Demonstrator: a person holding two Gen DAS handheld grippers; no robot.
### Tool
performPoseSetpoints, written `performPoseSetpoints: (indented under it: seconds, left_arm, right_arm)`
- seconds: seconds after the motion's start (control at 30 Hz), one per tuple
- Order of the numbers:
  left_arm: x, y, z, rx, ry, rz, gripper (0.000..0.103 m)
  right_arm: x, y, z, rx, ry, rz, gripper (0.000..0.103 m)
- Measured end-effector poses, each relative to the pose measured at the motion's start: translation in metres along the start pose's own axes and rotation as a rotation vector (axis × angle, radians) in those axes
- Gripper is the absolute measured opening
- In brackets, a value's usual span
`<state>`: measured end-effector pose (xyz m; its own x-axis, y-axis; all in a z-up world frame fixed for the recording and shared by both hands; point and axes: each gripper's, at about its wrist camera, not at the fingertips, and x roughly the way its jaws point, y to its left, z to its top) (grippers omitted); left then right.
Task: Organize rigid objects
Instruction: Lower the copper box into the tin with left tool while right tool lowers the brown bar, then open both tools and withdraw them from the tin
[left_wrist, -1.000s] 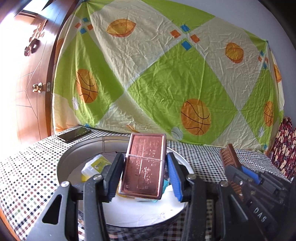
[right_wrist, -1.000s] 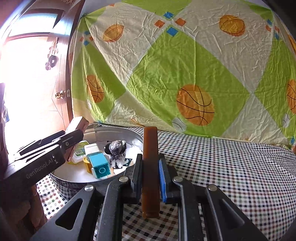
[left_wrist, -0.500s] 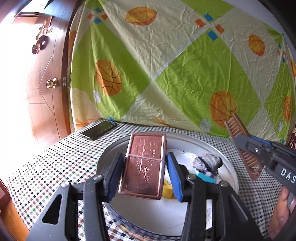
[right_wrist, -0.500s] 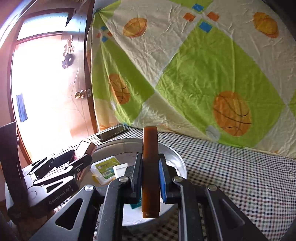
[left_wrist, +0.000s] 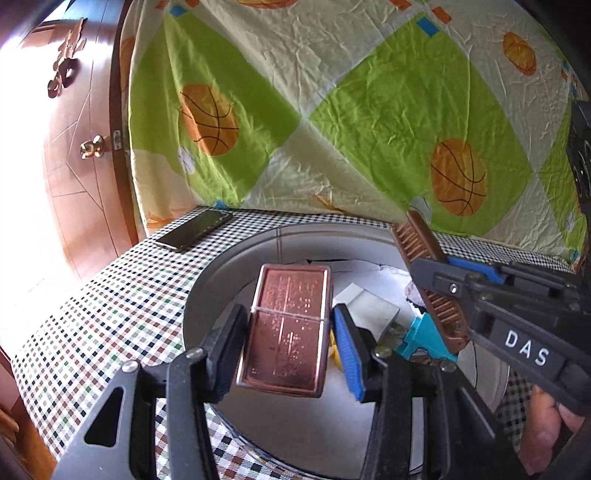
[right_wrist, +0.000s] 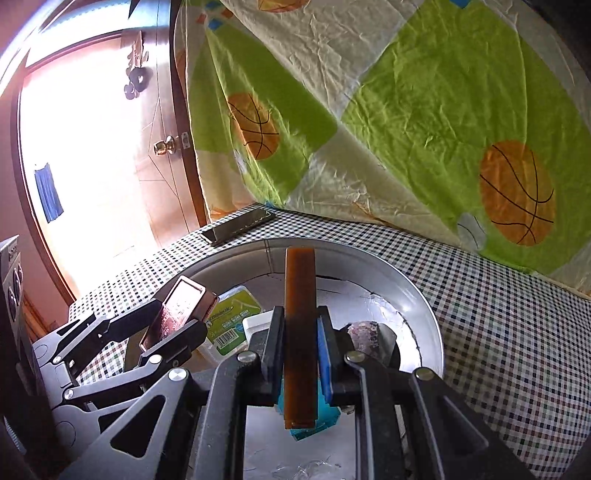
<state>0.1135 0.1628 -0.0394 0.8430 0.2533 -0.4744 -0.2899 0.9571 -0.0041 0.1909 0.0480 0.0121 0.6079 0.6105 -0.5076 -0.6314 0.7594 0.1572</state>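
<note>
My left gripper (left_wrist: 286, 334) is shut on a copper-coloured rectangular tin (left_wrist: 286, 325) and holds it above the near left part of a round metal basin (left_wrist: 221, 266). My right gripper (right_wrist: 300, 339) is shut on a thin brown comb-like bar (right_wrist: 300, 325), held edge-on over the basin (right_wrist: 421, 295). The right gripper and its bar (left_wrist: 424, 280) show at the right of the left wrist view. The left gripper with the tin (right_wrist: 177, 314) shows at the left of the right wrist view.
The basin holds a green-labelled white box (right_wrist: 229, 317), a cyan block (left_wrist: 424, 339), a white block (left_wrist: 365, 306) and a grey-purple lump (right_wrist: 365, 332). A black phone (left_wrist: 195, 229) lies on the checked tablecloth (right_wrist: 498, 314) behind the basin. A basketball-print sheet hangs behind; a wooden door stands left.
Both grippers have moved left and forward over the basin, each still holding its object. The right gripper has come closer beside the left one.
</note>
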Motion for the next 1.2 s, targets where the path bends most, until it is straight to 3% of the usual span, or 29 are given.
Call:
performPoseSetpoints:
  seconds: [0.23,0.3,0.4,0.53,0.6,1.0,1.2]
  left_arm:
    - [0.003,-0.001,-0.002,0.0,0.013,0.011,0.049]
    - [0.001,0.0,-0.001,-0.007,0.009,0.011,0.064]
    - [-0.005,0.001,0.001,-0.01,-0.009,0.011,0.073]
    - [-0.014,0.002,0.004,-0.017,-0.027,0.025,0.093]
    - [-0.022,0.004,0.006,-0.023,-0.047,0.046,0.102]
    - [-0.057,0.009,0.014,-0.024,-0.086,0.094,0.103]
    - [-0.073,0.014,0.021,-0.041,-0.108,0.105,0.103]
  right_arm:
    - [0.007,-0.002,-0.001,0.006,0.009,-0.02,0.02]
    - [0.004,-0.003,-0.001,0.013,0.004,-0.016,0.029]
    - [-0.002,-0.005,-0.002,0.03,-0.008,-0.006,0.038]
    - [-0.015,-0.01,-0.004,0.063,-0.039,-0.009,0.069]
    - [-0.025,-0.012,-0.005,0.078,-0.059,-0.01,0.073]
    - [-0.077,0.002,-0.013,0.04,-0.16,-0.07,0.087]
    - [-0.097,0.007,-0.013,0.031,-0.193,-0.079,0.088]
